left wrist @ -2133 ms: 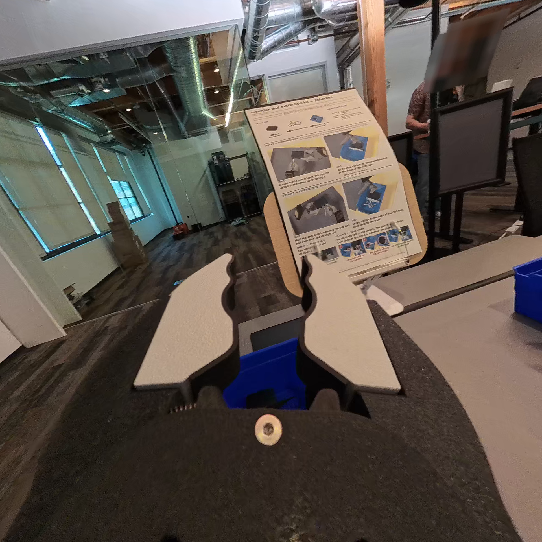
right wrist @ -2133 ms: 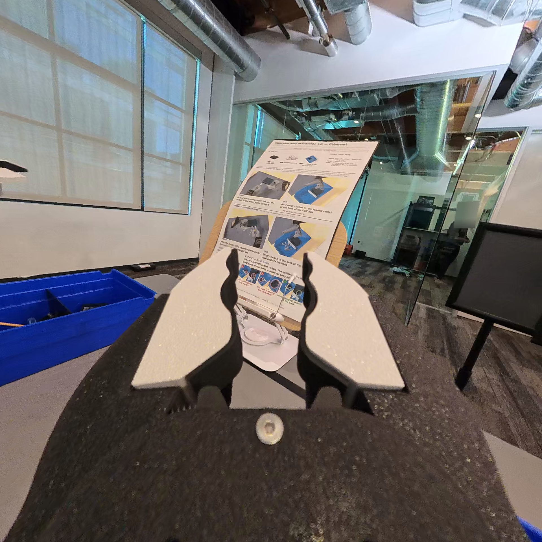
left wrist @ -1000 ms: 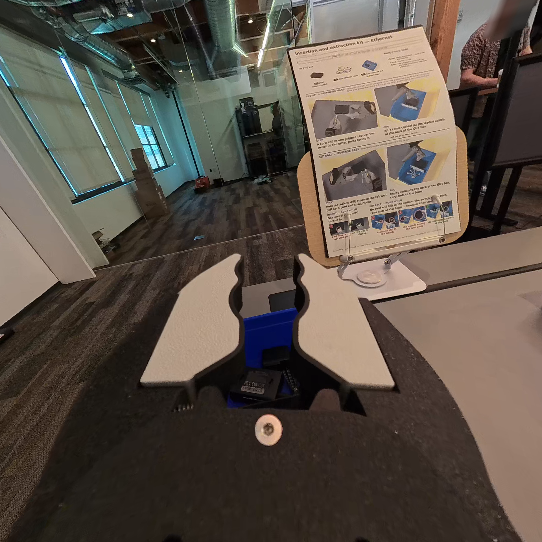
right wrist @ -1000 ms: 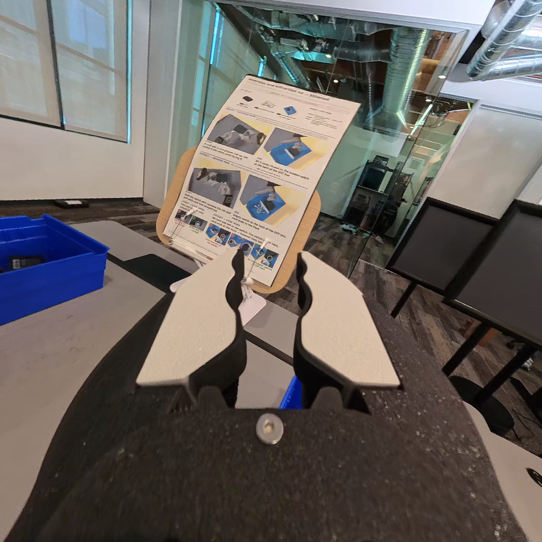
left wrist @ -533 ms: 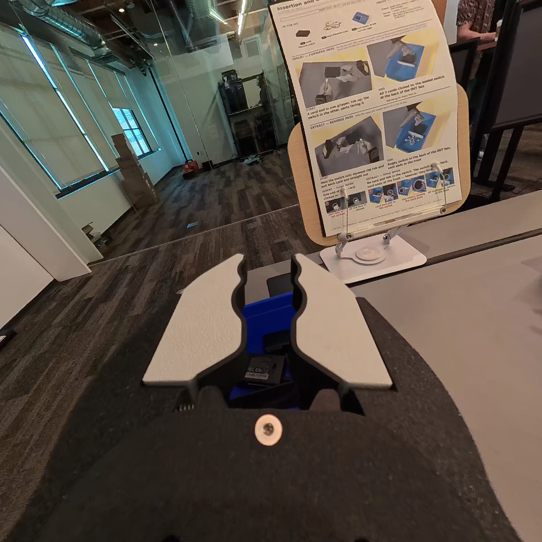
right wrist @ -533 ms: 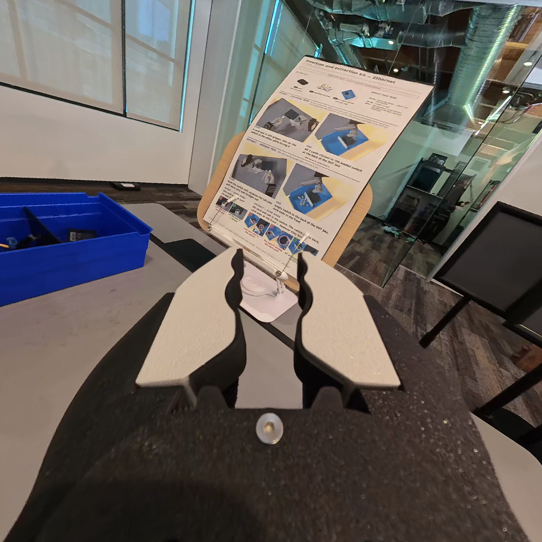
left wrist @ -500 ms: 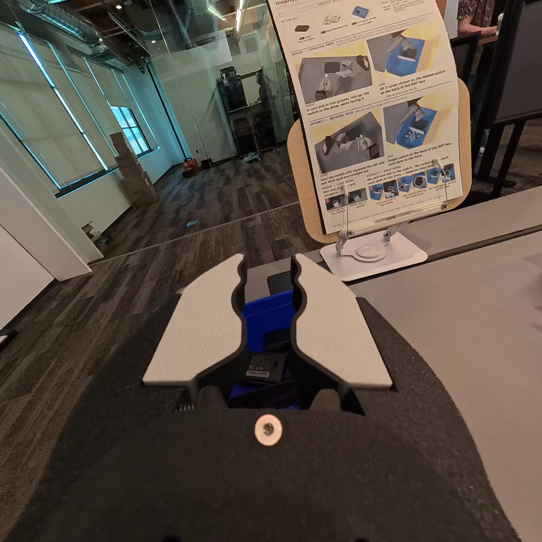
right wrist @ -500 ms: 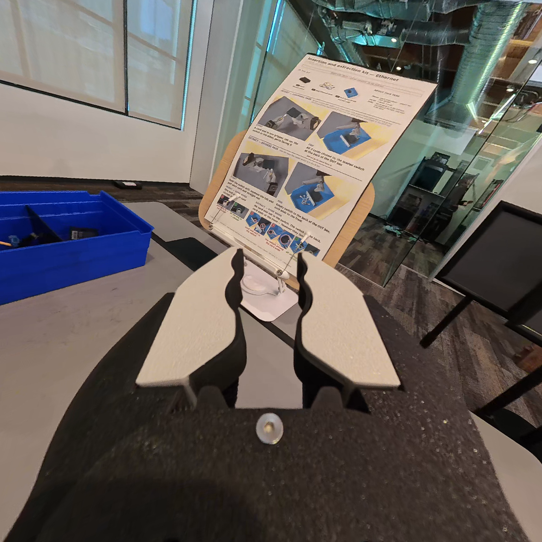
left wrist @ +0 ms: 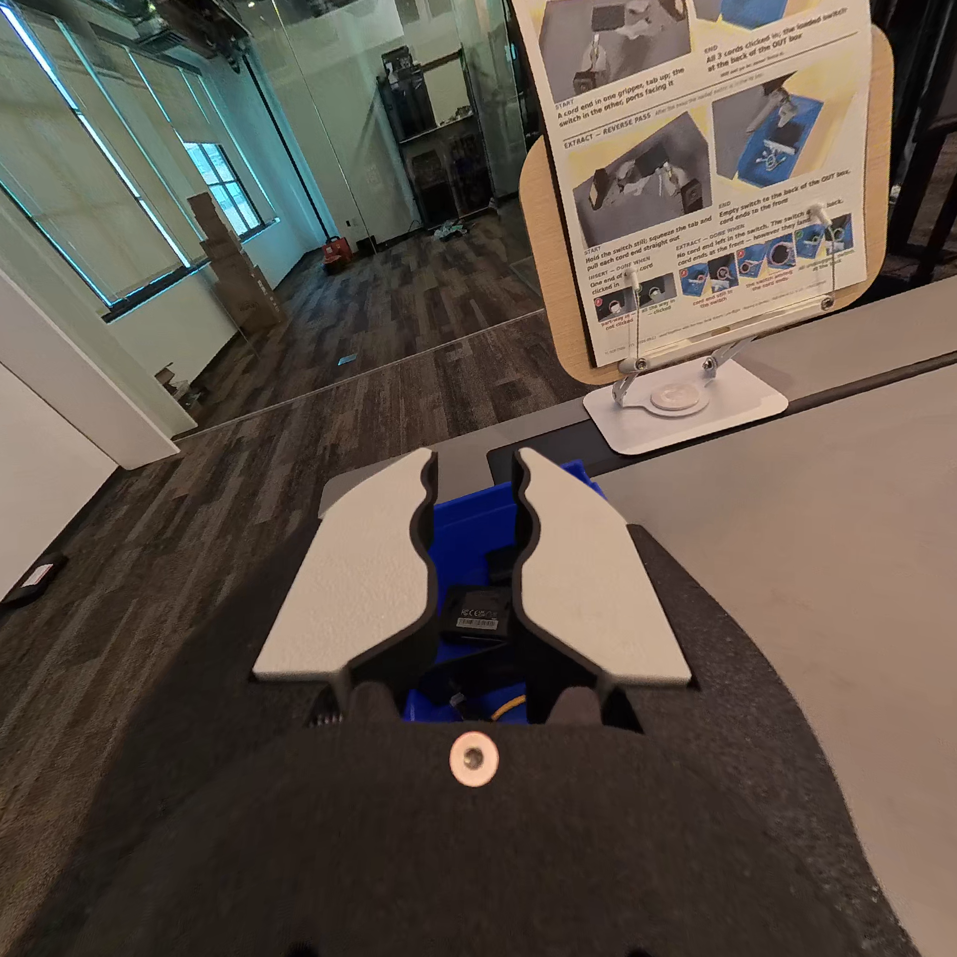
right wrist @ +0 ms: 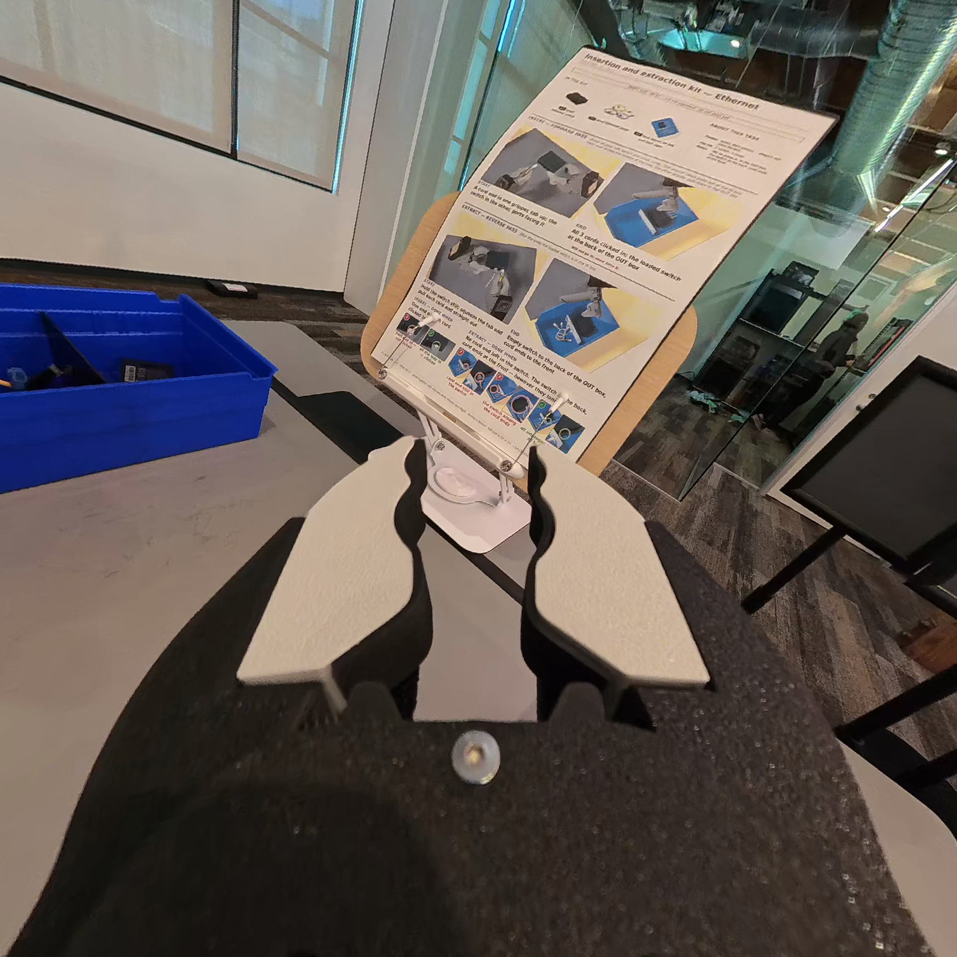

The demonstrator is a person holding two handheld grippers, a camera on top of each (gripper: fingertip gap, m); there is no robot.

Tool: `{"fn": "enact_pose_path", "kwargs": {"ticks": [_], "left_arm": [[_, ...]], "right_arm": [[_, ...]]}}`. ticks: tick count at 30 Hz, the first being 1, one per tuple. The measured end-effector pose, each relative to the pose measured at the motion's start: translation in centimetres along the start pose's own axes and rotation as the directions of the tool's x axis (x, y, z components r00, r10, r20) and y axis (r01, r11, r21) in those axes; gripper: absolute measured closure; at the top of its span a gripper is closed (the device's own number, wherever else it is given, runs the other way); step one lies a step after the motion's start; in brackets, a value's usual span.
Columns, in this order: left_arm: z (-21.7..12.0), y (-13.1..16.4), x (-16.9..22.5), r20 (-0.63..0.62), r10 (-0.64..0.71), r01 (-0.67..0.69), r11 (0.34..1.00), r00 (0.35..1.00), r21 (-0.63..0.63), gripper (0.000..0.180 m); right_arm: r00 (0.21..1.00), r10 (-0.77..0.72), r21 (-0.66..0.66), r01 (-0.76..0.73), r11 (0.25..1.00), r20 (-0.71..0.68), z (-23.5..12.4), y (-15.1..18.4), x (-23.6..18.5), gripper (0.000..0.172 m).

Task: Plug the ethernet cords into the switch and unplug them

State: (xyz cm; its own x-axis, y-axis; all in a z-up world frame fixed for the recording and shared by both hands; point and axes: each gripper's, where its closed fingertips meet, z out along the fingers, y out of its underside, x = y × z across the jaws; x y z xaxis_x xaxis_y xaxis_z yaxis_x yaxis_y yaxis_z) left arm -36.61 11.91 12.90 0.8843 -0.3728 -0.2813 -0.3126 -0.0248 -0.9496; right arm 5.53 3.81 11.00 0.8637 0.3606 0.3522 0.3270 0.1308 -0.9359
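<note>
On my left side, the left gripper (left wrist: 474,458) hangs above a blue bin (left wrist: 468,518) at the near corner of the grey table (left wrist: 777,544). Its fingers (left wrist: 362,564) stand apart with nothing between them, so that hand is released. Through the gap I look down into the bin and see the switch (left wrist: 475,613), a small black box lying flat with a label facing up (I can't make out its ports from here). Nearer to me in the same bin a yellow cord (left wrist: 510,707) and some dark cable show beneath the jaws. The right wrist view gives the same bin from the side: the blue bin (right wrist: 129,414) sits at the far left of the table (right wrist: 129,544), split by a dark divider (right wrist: 67,352), the switch (right wrist: 145,372) in the compartment right of it and cord ends (right wrist: 15,377) left of it. Toward the centre stands an instruction sheet (right wrist: 595,248) on a wooden-backed stand (right wrist: 652,393) with a white base (right wrist: 476,523). My right gripper (right wrist: 471,455) points at that base, well apart from the bin, fingers (right wrist: 606,580) spread on air, gripping nothing. At the far right is a dark panel (right wrist: 890,455) on legs.
</note>
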Motion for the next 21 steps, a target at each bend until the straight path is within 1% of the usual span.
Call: {"fn": "enact_pose_path", "kwargs": {"ticks": [7, 10, 14, 21], "left_arm": [[0.2, -0.2, 0.3, -0.074, -0.064, 0.068, 0.997, 0.995, 0.044, 0.154], [0.4, -0.1, 0.2, -0.080, -0.062, 0.065, 0.997, 0.995, 0.044, 0.154], [0.7, 0.6, -0.2, -0.071, -0.068, 0.070, 0.997, 0.995, 0.020, 0.154], [1.0, 1.9, -1.0, -0.068, -0.077, 0.075, 0.997, 0.995, -0.029, 0.154]], "right_arm": [[1.000, 0.003, -0.011, -0.003, 1.000, 0.002, 0.4, 0.6, 0.0, 0.133], [1.000, -0.003, -0.017, 0.003, 1.000, 0.002, 0.4, 0.8, 0.0, 0.133], [1.000, -0.027, -0.043, 0.027, 0.999, -0.012, 0.4, 1.3, 0.2, 0.131], [1.000, -0.010, -0.069, 0.009, 0.998, -0.004, 0.8, 2.4, 0.5, 0.131]]}}
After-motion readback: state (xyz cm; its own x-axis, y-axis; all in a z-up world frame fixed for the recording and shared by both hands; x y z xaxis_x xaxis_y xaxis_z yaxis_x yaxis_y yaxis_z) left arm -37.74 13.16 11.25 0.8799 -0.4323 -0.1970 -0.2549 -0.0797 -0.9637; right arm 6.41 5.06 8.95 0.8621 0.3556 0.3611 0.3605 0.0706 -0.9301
